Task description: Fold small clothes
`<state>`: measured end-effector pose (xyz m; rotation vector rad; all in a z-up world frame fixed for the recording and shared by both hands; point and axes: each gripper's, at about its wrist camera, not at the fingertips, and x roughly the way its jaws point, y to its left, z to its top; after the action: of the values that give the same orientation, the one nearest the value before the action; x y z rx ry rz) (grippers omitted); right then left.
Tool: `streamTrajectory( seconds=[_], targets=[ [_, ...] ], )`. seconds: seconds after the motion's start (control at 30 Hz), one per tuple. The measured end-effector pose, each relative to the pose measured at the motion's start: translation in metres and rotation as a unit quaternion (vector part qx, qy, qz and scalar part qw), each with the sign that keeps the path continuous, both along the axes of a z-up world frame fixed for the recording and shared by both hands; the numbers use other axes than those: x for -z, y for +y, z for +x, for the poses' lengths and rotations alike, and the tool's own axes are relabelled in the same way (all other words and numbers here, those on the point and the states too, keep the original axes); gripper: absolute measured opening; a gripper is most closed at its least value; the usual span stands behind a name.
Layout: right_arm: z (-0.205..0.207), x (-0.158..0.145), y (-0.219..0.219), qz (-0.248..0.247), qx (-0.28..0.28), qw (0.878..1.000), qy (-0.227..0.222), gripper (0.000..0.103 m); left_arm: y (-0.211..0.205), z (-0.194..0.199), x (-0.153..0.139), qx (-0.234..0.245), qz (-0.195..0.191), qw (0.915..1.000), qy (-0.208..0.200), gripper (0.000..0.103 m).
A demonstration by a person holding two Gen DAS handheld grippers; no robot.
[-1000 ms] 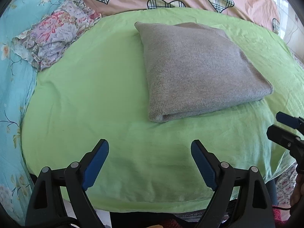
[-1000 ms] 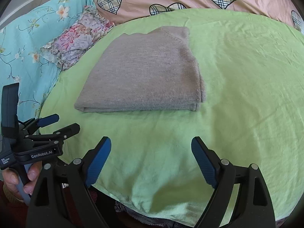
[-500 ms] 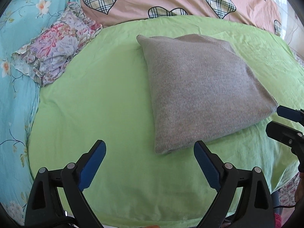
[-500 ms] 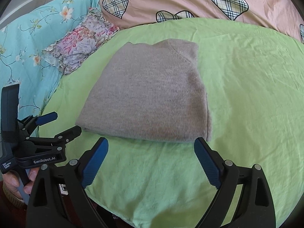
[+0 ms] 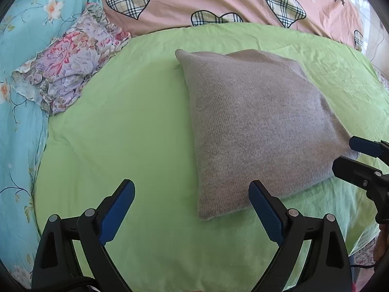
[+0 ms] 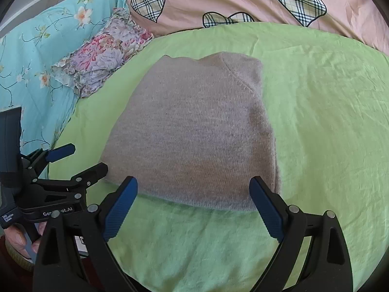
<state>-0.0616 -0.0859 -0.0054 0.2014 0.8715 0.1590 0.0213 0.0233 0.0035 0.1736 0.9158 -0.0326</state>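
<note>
A folded grey knit garment (image 5: 252, 126) lies flat on the green sheet (image 5: 126, 133); it also shows in the right wrist view (image 6: 194, 136). My left gripper (image 5: 192, 204) is open and empty, just short of the garment's near left corner. My right gripper (image 6: 193, 197) is open and empty, its jaws spread along the garment's near edge. The left gripper appears at the left of the right wrist view (image 6: 75, 158), and the right gripper at the right edge of the left wrist view (image 5: 352, 155).
A folded floral garment (image 5: 70, 58) lies at the far left on a turquoise flowered sheet (image 5: 22, 112). A pink cover with plaid hearts (image 5: 218, 0) lies behind the green sheet. The green sheet's front edge (image 6: 170, 277) falls off near me.
Both grippers have moved forward toward the grey garment, which now sits closer and larger in both views. The jaws stay open and the garment has not moved.
</note>
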Motion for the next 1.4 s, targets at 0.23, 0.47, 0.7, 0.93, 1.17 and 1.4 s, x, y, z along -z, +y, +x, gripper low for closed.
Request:
streamTrajectory(
  seconds=[0.23, 0.47, 0.7, 0.93, 1.17, 1.4],
  targets=[
    [0.010, -0.003, 0.000, 0.002, 0.001, 1.000, -0.001, 0.094, 0.002, 0.007, -0.002, 0.001, -0.010, 0.9999, 0.000, 0.095],
    [0.019, -0.005, 0.000, 0.003, -0.002, 1.000, -0.003, 0.094, 0.003, 0.014, -0.007, 0.000, -0.017, 0.9999, -0.004, 0.096],
    [0.025, -0.008, 0.001, 0.005, -0.004, 1.000, -0.005, 0.094, 0.001, 0.015, -0.011, 0.000, -0.022, 0.9997, -0.009, 0.096],
    [0.028, -0.010, 0.000, 0.006, -0.003, 1.000, -0.006, 0.094, 0.002, 0.017, -0.012, 0.000, -0.023, 0.9997, -0.009, 0.096],
    [0.029, -0.011, -0.001, 0.005, -0.003, 1.000, -0.007, 0.094, 0.003, 0.018, -0.014, -0.002, -0.025, 0.9996, -0.009, 0.096],
    [0.030, -0.011, 0.000, 0.005, -0.004, 1.000, -0.007, 0.094, 0.002, 0.019, -0.014, -0.002, -0.026, 0.9996, -0.010, 0.096]
  ],
)
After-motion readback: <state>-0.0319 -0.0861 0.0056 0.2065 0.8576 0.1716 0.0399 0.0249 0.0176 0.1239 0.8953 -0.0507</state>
